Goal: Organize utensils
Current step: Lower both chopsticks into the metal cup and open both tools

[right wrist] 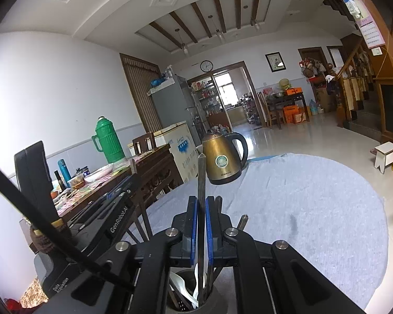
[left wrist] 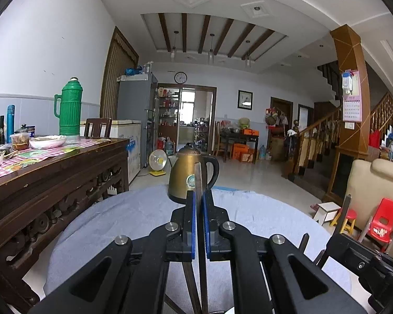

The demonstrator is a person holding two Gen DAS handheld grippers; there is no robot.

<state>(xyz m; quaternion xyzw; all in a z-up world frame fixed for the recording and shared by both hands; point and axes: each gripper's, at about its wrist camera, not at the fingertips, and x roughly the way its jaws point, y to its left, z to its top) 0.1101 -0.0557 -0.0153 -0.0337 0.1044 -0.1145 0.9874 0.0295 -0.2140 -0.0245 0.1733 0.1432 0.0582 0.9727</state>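
Only in the right wrist view: a dark round utensil holder directly beneath the right gripper, with a white plastic spoon and several dark sticks standing in it. Left wrist view cuts off below the left gripper, so no holder there (just sticks running out of frame).

Left gripper's blue pads pinched nearly together on a thin dark chopstick, upright, tip pointing up in front of a bronze electric kettle. Right gripper likewise clamped on a dark grey pointed chopstick, long axis vertical, lower end down in the holder.

Both over a round table with pale blue cloth. Stick lower ends hidden behind black linkages; material hard to tell. Right gripper's body cropped at the left view's edge.
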